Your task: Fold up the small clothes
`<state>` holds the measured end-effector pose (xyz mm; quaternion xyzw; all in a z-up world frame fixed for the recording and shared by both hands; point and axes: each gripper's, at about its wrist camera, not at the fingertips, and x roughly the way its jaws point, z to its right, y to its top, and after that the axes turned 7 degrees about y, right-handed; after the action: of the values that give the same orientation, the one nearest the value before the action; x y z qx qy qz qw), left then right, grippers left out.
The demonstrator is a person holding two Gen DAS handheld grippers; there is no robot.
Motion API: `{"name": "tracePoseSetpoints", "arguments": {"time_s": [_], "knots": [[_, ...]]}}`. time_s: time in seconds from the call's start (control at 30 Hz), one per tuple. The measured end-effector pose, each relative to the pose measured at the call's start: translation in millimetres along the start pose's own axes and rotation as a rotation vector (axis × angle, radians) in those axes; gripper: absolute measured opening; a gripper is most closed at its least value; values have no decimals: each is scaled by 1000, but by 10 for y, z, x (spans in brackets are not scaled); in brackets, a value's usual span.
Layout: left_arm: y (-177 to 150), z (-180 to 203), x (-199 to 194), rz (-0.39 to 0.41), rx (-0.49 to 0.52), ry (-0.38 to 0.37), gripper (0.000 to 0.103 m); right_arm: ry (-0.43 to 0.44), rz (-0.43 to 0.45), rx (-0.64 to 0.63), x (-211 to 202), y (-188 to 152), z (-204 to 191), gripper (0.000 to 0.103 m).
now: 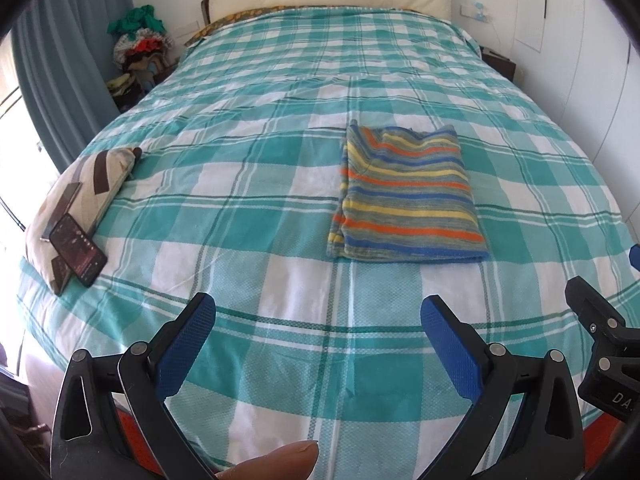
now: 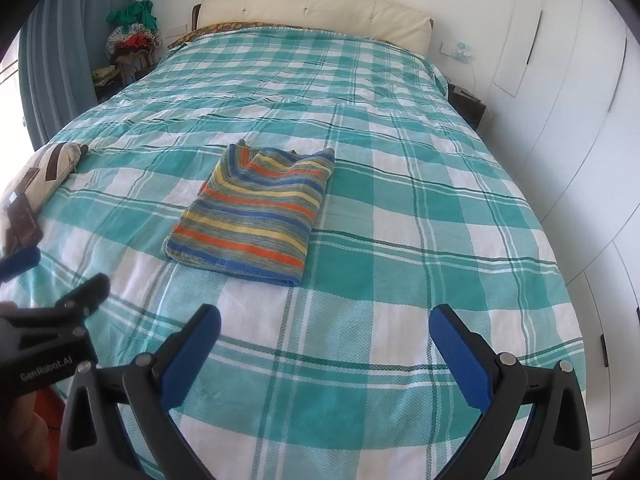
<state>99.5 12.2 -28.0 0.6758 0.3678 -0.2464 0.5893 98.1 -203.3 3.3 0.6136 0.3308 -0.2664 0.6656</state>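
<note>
Nearest the cameras, the left gripper [image 1: 318,322] and the right gripper [image 2: 325,330] hover above the foot of the bed, each with blue-padded jaws spread wide and holding nothing. Beneath them lies the teal-and-white checked bedspread [image 1: 256,208]. Farther on, mid-bed, the striped garment [image 1: 406,196] rests folded into a flat rectangle, well apart from both grippers. At the left edge a patterned pillow [image 1: 86,184] carries a phone [image 1: 78,250]. Farthest, a cream headboard [image 2: 312,14] meets the wall.

A phone [image 1: 78,250] rests on a cushion [image 1: 80,196].
</note>
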Motion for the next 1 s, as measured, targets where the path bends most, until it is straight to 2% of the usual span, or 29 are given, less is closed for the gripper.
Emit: {"name": "tracePoseSetpoints", "arguments": {"time_s": [0.27,0.43,0.53,0.6,0.67,0.87,1.0], "knots": [[36,-62,-41,30,-25,26,103,-5,1,1,-23,13,24,103],[71,-167,-140,131,-37,27,103,35,31,9,-107,46,53,103],[102,-171,-174,149,-14,73,103,12,44,-30,-134,60,2,103],[127,-188,-189,127,-29,33,103,2,44,-54,-133,64,-36,103],[145,-211,-201,94,-52,-12,103,36,40,-46,-141,59,-34,103],[114,-202,-190,39,-53,-31,103,41,10,-31,-127,48,-12,103],[80,-149,-161,13,-40,-31,103,75,-4,-8,-133,48,6,103]]}}
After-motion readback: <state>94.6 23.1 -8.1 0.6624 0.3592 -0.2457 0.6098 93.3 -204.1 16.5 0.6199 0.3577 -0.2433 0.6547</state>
